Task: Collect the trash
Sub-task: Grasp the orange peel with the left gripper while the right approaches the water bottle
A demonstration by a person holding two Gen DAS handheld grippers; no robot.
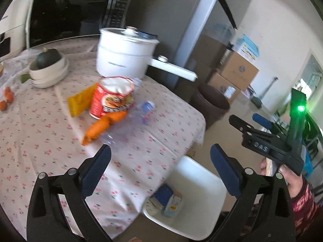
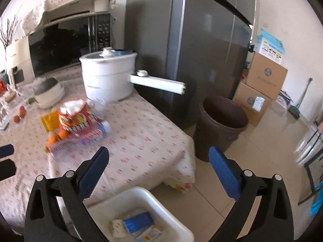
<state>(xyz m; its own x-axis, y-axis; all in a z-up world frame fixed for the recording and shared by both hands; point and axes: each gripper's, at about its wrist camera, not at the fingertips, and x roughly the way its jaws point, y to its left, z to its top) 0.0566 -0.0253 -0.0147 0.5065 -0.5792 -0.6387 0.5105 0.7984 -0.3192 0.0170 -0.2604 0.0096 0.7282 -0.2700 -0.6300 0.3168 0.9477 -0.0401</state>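
On the floral tablecloth — trash; brown bin beside.

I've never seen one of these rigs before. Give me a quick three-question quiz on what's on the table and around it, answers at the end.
1. True or false: both the left gripper and the right gripper are holding trash.
2. Which lies closest in front of the red instant noodle cup: A) carrot, B) squash, C) white pot?
3. Fill in: the brown bin stands on the ____ beside the table.

Key: 1 false, both have open jaws with nothing between them; 2 A; 3 floor.
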